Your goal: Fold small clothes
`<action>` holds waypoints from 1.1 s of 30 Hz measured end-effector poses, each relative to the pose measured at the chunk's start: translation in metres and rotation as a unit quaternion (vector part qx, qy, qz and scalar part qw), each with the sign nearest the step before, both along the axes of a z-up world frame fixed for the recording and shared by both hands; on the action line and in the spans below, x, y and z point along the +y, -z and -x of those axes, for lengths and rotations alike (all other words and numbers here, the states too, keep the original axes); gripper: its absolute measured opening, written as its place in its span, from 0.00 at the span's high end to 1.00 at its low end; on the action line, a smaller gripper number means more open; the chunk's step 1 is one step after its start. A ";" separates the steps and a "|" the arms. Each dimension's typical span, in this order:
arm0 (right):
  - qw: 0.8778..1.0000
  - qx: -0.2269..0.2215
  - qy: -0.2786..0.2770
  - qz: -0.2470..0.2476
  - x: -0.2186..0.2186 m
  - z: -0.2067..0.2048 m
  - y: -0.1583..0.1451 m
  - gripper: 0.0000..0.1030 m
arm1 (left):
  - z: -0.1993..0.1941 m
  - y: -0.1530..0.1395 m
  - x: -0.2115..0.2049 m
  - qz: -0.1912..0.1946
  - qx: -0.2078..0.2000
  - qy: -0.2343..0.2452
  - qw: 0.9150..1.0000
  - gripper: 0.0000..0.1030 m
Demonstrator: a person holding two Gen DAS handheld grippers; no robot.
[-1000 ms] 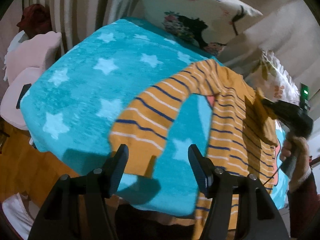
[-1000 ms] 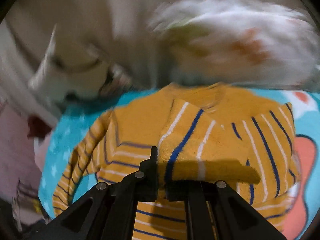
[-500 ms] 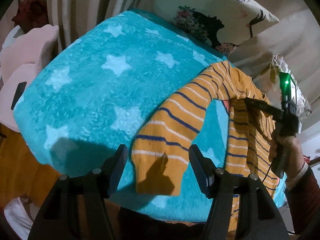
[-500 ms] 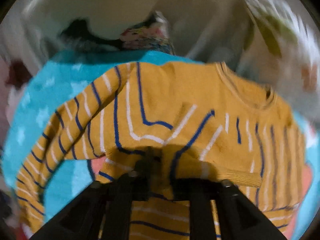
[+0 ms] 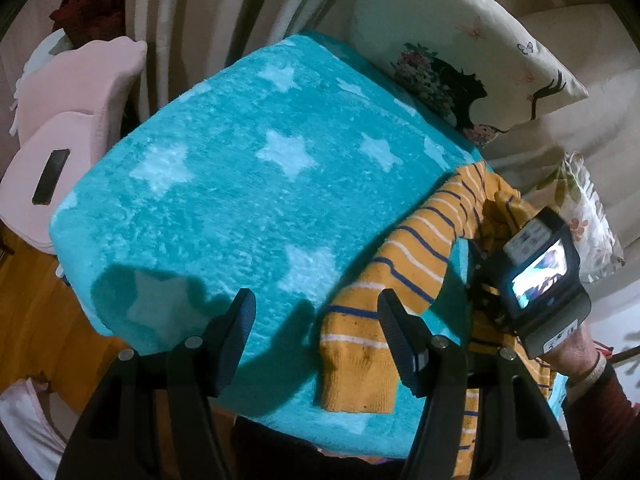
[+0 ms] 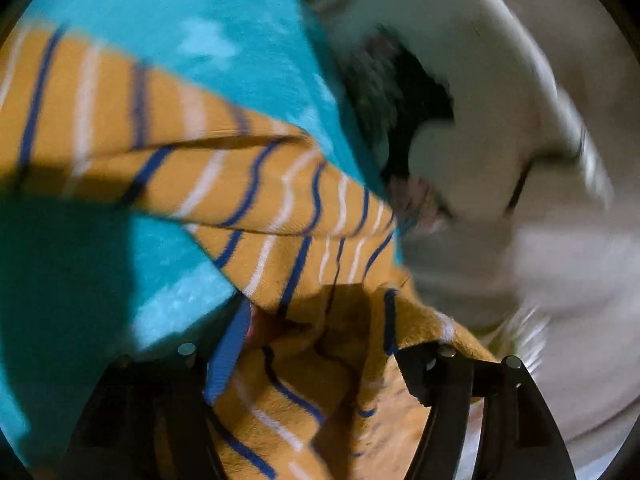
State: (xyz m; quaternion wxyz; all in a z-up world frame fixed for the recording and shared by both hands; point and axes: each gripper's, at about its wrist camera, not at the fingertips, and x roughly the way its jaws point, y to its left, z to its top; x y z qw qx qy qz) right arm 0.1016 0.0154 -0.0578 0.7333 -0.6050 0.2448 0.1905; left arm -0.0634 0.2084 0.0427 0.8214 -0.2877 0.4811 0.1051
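Now we see our left gripper (image 5: 316, 340) gaping above the striped sweater's cuff (image 5: 356, 364) (on the star blanket (image 5: 240, 184)), while our right gripper (image 6: 316, 344), just opening, straddles loose sweater cloth.

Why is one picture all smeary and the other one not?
Right wrist view: the striped sweater and pillows smear with motion blur, with dark shadow at the left. Left wrist view: sharp, though the star blanket bulges from the fisheye lens, and the fingers cast shadows on it.
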 end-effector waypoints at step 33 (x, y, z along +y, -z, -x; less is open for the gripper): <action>0.760 0.189 0.464 -0.413 -0.364 -0.144 -0.072 0.93 | 0.001 -0.012 -0.096 -0.007 0.012 -0.009 1.000 0.39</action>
